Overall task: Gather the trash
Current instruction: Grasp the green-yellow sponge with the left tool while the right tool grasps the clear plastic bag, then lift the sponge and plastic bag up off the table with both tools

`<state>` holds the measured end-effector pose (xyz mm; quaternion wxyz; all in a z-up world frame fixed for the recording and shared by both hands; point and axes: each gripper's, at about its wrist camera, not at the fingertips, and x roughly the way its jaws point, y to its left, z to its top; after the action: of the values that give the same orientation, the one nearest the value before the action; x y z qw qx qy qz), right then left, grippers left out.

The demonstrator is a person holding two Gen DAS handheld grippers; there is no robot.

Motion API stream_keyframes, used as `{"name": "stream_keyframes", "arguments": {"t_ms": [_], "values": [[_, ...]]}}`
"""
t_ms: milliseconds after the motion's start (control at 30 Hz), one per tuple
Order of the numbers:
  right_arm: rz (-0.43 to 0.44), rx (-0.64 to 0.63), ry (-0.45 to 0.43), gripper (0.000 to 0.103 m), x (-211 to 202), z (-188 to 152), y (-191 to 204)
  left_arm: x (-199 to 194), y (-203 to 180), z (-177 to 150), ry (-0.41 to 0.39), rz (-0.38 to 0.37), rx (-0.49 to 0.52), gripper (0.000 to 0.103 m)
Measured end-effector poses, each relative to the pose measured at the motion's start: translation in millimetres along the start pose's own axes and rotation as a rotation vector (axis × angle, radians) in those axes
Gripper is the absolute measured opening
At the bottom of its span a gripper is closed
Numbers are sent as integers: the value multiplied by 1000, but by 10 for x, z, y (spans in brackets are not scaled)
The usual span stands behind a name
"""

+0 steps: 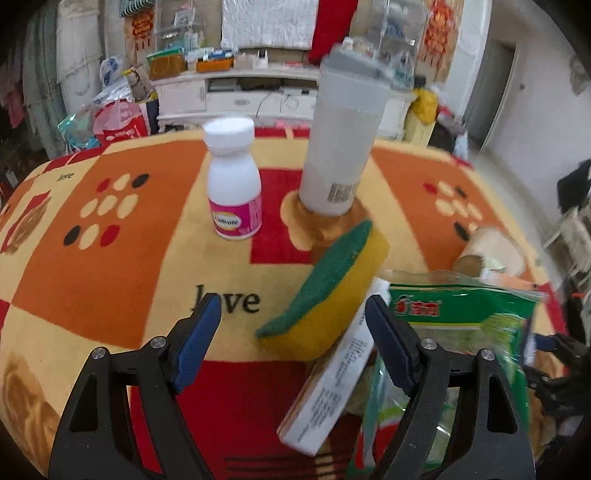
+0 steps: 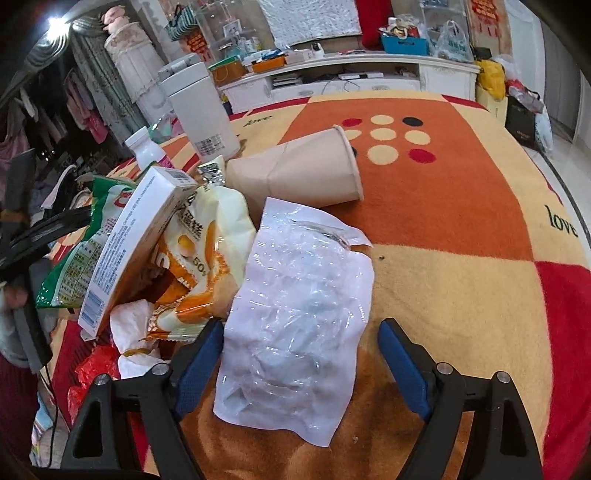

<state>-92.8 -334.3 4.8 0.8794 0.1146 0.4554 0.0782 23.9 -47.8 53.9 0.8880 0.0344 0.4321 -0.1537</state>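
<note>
Hovering over patterned blanket (image 1: pixel 110 266): left gripper (image 1: pixel 291 325), jaws parted, nothing clamped; sponge (image 1: pixel 332 291) and white carton (image 1: pixel 332 384) lying between blue pads, untouched. Right gripper (image 2: pixel 303 354), jaws parted astride clear plastic wrapper (image 2: pixel 295 306), not clamped. Trash heap toward near edge: green packet (image 1: pixel 480 325), orange packet (image 2: pixel 199 266), toppled paper cup (image 2: pixel 299 173).

Room: long white low cabinet (image 2: pixel 354 74) crowded with boxes and bags against the far wall, quilted white hanging (image 1: pixel 267 22) above, clothes rack (image 2: pixel 48 110) at left, pale tiled floor (image 2: pixel 565 147) at right.
</note>
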Motion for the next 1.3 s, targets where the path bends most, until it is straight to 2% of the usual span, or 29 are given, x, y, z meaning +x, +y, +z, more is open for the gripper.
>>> {"name": "stream_keyframes", "arguments": {"t_ms": [33, 67, 100, 267, 367, 500, 633, 700, 800, 967, 1033, 1100, 1133, 1200, 1300], "values": [[10, 2, -8, 70, -7, -4, -6, 53, -3, 9, 20, 12, -13, 58], [26, 7, -14, 68, -14, -7, -17, 63, 11, 14, 27, -25, -36, 39], [33, 9, -14, 64, -20, -10, -23, 52, 25, 21, 32, -62, -61, 39], [61, 11, -29, 54, -128, -38, -42, -209, 14, -6, -10, -25, -57, 34], [57, 3, -66, 54, -292, -81, -42, -531, 104, -68, -52, -11, -79, 34], [60, -10, -74, 54, -465, -149, -48, -994, 266, -297, -84, 61, -110, 34], [68, -18, -59, 54, -580, -263, -61, -1314, 329, -709, -67, 166, -112, 34], [75, -17, -47, 54, -593, -321, -68, -1370, 290, -945, -27, 179, -113, 34], [78, -21, -24, 54, -582, -397, -53, -1328, 145, -1214, 36, 146, -109, 38], [88, -29, 5, 54, -574, -482, 5, -1104, -164, -1502, 145, 3, -105, 40], [90, -38, 4, 54, -599, -497, 26, -1109, -272, -1521, 148, -70, -103, 43], [87, -41, 0, 54, -626, -513, 32, -1175, -324, -1513, 128, -121, -102, 53], [89, -38, -1, 54, -639, -535, 24, -1217, -343, -1498, 115, -140, -102, 55], [91, -34, -4, 55, -654, -542, 15, -1270, -361, -1477, 96, -127, -102, 55], [92, -34, -7, 55, -674, -553, 18, -1286, -335, -1445, 72, -36, -87, 55]]}}
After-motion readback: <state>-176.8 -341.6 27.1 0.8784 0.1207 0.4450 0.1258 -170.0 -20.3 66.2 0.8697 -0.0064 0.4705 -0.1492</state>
